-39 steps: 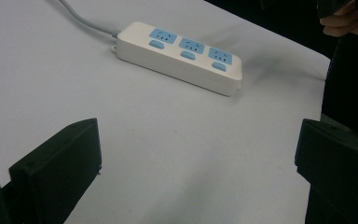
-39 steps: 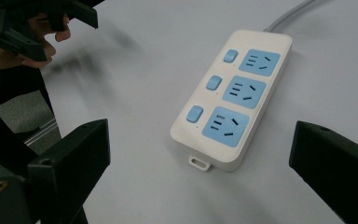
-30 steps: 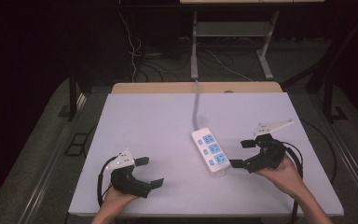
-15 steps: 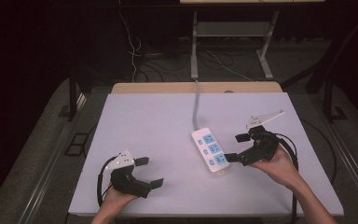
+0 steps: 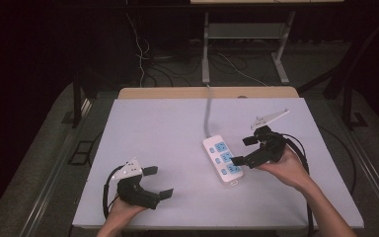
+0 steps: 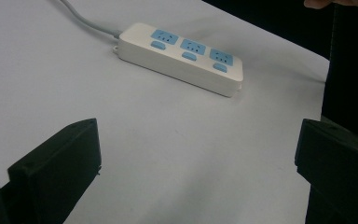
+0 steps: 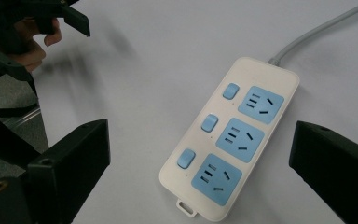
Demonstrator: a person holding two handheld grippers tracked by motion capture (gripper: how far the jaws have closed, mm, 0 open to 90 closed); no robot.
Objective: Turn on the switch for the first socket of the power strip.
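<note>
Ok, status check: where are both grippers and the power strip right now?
Right gripper open, hovering at power strip, not gripping. Left gripper open, empty, near table front-left edge. Strip flat, grey cord running to far edge. Nothing in the way.

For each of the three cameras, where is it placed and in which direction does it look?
High view: above the person's side, looking forward and down on the table; both forearms enter from the bottom, the left hand-held gripper and the right hand-held gripper.
Left gripper view: rides on the left hand-held gripper, looks across the table at the power strip; its two black jaws stand apart.
Right gripper view: rides on the right hand-held gripper, looks down on the power strip; the left hand shows at top left.
All three views share the power strip.
</note>
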